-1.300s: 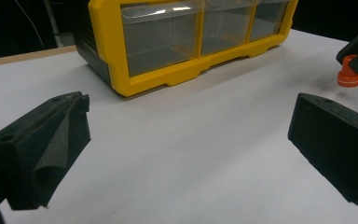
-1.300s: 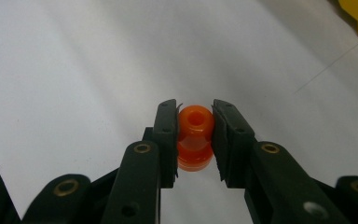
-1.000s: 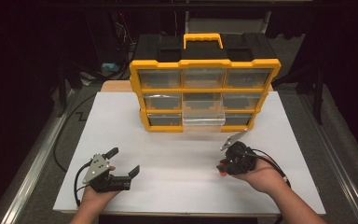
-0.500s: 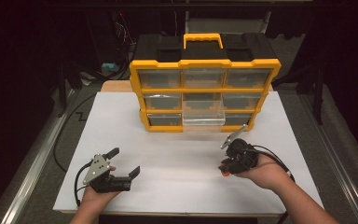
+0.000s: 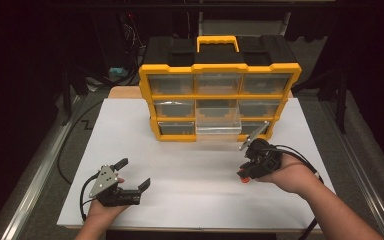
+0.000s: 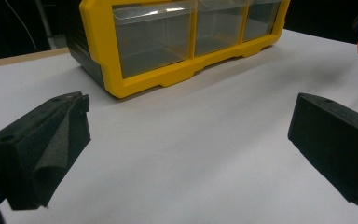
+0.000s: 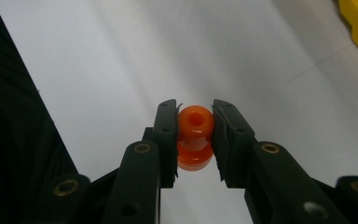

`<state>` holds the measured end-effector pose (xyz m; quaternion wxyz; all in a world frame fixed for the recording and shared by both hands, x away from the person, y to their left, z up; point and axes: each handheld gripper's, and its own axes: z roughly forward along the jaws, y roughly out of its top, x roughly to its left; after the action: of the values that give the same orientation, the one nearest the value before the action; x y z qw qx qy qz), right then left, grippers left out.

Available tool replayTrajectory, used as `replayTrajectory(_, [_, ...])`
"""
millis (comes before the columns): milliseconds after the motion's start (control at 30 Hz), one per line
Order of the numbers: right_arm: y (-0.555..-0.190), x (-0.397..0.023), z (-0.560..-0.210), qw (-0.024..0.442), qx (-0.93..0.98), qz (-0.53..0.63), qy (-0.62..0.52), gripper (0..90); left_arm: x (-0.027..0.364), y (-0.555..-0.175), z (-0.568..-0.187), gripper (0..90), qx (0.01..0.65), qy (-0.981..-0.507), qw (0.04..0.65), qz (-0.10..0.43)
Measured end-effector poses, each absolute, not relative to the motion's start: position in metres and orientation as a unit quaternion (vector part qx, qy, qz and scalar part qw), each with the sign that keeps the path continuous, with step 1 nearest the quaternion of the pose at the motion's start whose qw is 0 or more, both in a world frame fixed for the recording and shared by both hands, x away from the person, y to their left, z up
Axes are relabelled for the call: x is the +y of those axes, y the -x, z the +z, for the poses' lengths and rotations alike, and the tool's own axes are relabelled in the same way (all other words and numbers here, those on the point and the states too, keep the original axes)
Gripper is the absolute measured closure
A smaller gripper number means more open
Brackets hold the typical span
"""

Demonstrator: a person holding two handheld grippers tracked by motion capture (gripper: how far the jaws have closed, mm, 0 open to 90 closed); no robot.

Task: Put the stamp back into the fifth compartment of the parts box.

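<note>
**Inspector A:** Holding firm, the right gripper [image 7: 195, 135] has its fingers pinching a small orange spool-shaped part [image 7: 195, 137] by its waist, one pad on each side. In the high view the part [image 5: 243, 175] hangs below the gripper, above the white table [image 5: 190, 170], in front of and to the right of the yellow drawer organizer [image 5: 220, 100].

**Inspector B:** And the left gripper [image 5: 130, 175]?

**Inspector A:** Its fingers are spread wide with nothing between them, low over the table's near left edge, well apart from the organizer.

**Inspector B:** Where would the part go?

**Inspector A:** My judgement: the clear drawer [image 5: 219, 122] standing pulled out from the bottom middle row is the likely target. It is the one drawer open.

**Inspector B:** Recommendations for the carry?

**Inspector A:** Keep the pinch steady; the grip sits on a narrow neck, so a loosened squeeze could let the part roll out. Bring it above the drawer's front wall, not against it, since the thin clear plastic is hard to see. Centre it over the cavity, lower it inside, and only then release. The left gripper could steady the organizer if the drawer shifts.
</note>
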<state>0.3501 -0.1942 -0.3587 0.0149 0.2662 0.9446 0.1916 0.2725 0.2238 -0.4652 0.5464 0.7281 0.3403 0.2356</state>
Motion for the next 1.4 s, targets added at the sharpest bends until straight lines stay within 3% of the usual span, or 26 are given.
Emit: replayTrajectory(1400, [-0.363,-0.19,-0.257,0.033,0.946,0.193,-0.258,73.6,0.224,-0.272,-0.465,0.3,0.336,-0.729,0.548,0.234])
